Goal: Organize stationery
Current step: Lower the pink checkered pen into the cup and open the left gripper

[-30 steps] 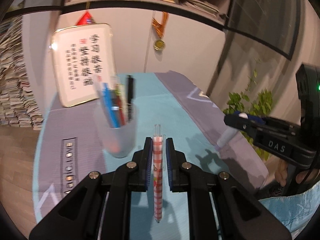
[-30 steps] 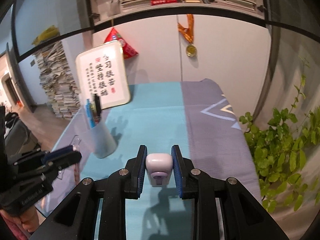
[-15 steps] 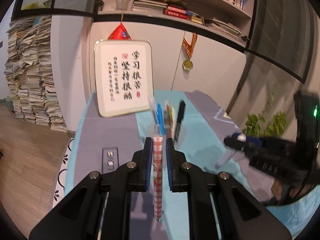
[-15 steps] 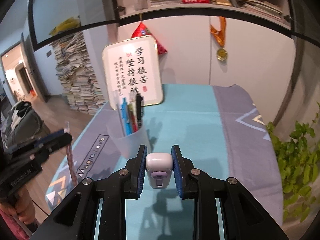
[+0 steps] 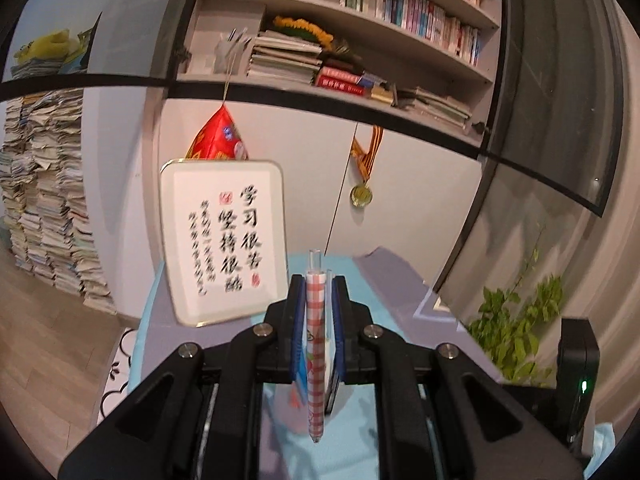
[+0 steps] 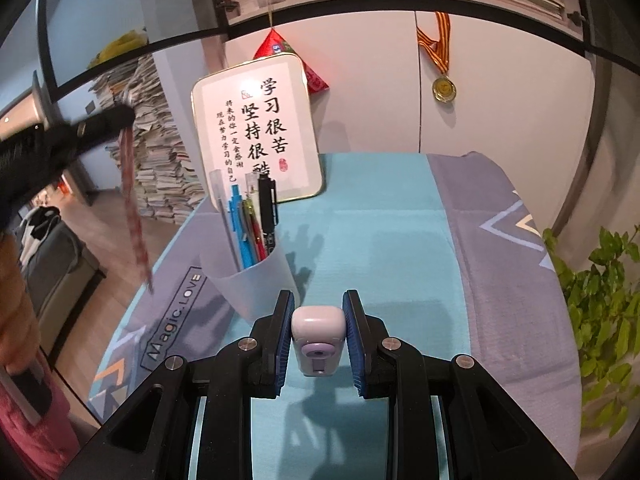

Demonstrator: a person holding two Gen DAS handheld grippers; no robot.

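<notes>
Left wrist view: one left gripper (image 5: pixel 316 312), jaws narrow, clamped on one red-checked pen (image 5: pixel 315 360), upright at frame centre, tip down. One framed calligraphy sign (image 5: pixel 224 240) behind, one medal (image 5: pixel 362 196) on cabinet. Versus a second ago: pen cup gone from view, camera now higher, shelves fill top.

Right wrist view: one right gripper (image 6: pixel 319 332), jaws partly closed on one small lilac-white correction tape (image 6: pixel 318 340), lower centre. One translucent pen cup (image 6: pixel 256 280) left of centre on blue-grey table mat (image 6: pixel 400 220), holding about five pens. Left gripper with checked pen now upper left, higher than before.
</notes>
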